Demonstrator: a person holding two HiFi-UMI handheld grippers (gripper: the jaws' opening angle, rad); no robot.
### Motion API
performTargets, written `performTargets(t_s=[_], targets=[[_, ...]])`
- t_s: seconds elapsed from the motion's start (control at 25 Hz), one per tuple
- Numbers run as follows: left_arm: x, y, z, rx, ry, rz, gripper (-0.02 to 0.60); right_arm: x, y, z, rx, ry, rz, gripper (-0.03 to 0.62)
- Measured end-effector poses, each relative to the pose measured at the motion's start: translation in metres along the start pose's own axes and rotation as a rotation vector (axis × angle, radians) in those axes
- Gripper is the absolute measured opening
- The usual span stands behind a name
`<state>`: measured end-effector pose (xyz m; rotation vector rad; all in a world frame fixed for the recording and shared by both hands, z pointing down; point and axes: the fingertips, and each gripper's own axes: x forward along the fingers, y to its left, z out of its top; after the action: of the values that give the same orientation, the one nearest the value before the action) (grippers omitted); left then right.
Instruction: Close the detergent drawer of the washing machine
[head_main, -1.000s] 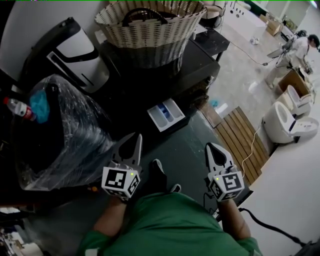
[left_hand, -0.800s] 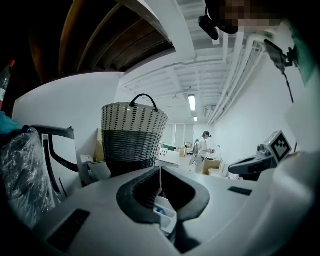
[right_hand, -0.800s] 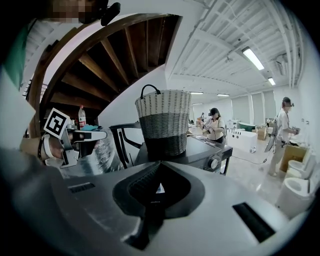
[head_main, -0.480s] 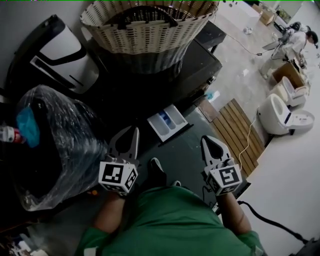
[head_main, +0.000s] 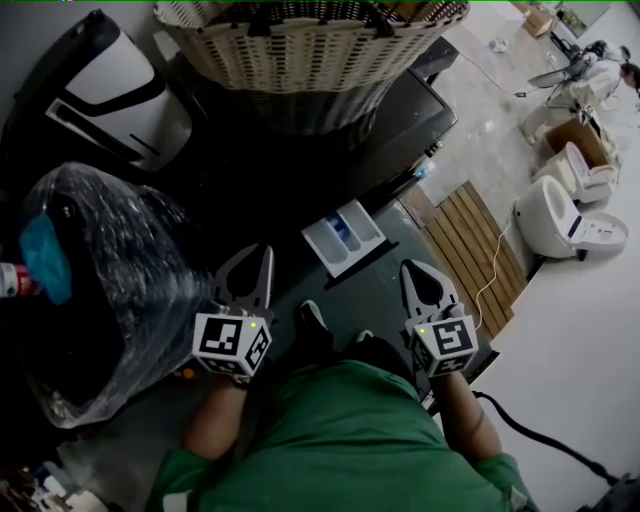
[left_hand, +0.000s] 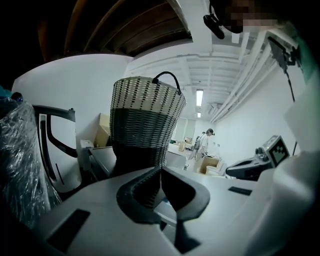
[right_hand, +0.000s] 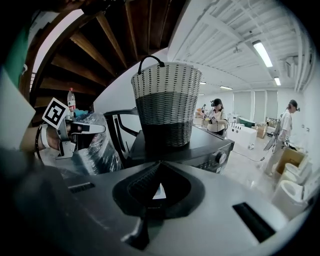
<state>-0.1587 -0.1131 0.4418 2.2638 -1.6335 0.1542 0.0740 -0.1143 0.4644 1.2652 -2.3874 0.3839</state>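
The white detergent drawer (head_main: 345, 232) with a blue insert stands pulled out from the dark washing machine (head_main: 340, 150), which carries a wicker basket (head_main: 310, 50). My left gripper (head_main: 262, 256) hangs shut and holds nothing, low and left of the drawer. My right gripper (head_main: 411, 270) is shut too, a little right of and below the drawer, apart from it. In the left gripper view the left gripper (left_hand: 160, 171) points at the basket (left_hand: 145, 125). In the right gripper view the right gripper (right_hand: 159, 165) faces the machine (right_hand: 200, 147) and its knob (right_hand: 218, 158).
A plastic-wrapped black bin (head_main: 100, 290) stands close on the left, a white and black appliance (head_main: 110, 90) behind it. A wooden slat mat (head_main: 480, 250), a cable (head_main: 492, 300) and white toilets (head_main: 565, 215) lie to the right. A person (head_main: 590, 75) works far off.
The head view has shifted, so the machine and drawer sit slightly higher and further right. Both grippers stay shut and have edged a little closer to the drawer. The drawer remains open.
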Motion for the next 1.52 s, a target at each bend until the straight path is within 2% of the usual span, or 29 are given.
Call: performTargets(t_s=[0.28, 0.52, 0.88, 1.2, 1.52], targets=[[0.011, 0.001, -0.015, 0.005, 0.046, 0.026, 0.026, 0.027, -0.003, -0.031, -0.046, 0.064, 0.071, 0.015], [0.017, -0.015, -0.017, 0.007, 0.081, 0.1, 0.026, 0.046, -0.001, -0.072, -0.094, 0.151, 0.209, 0.015], [0.046, -0.052, -0.027, 0.006, 0.11, 0.165, 0.026, 0.071, -0.003, -0.137, -0.162, 0.286, 0.398, 0.015], [0.046, -0.061, -0.042, -0.003, 0.16, 0.211, 0.026, 0.085, 0.008, -0.184, -0.106, 0.384, 0.468, 0.015], [0.038, -0.048, -0.05, -0.04, 0.165, 0.253, 0.026, 0.101, 0.003, -0.185, -0.101, 0.388, 0.435, 0.015]])
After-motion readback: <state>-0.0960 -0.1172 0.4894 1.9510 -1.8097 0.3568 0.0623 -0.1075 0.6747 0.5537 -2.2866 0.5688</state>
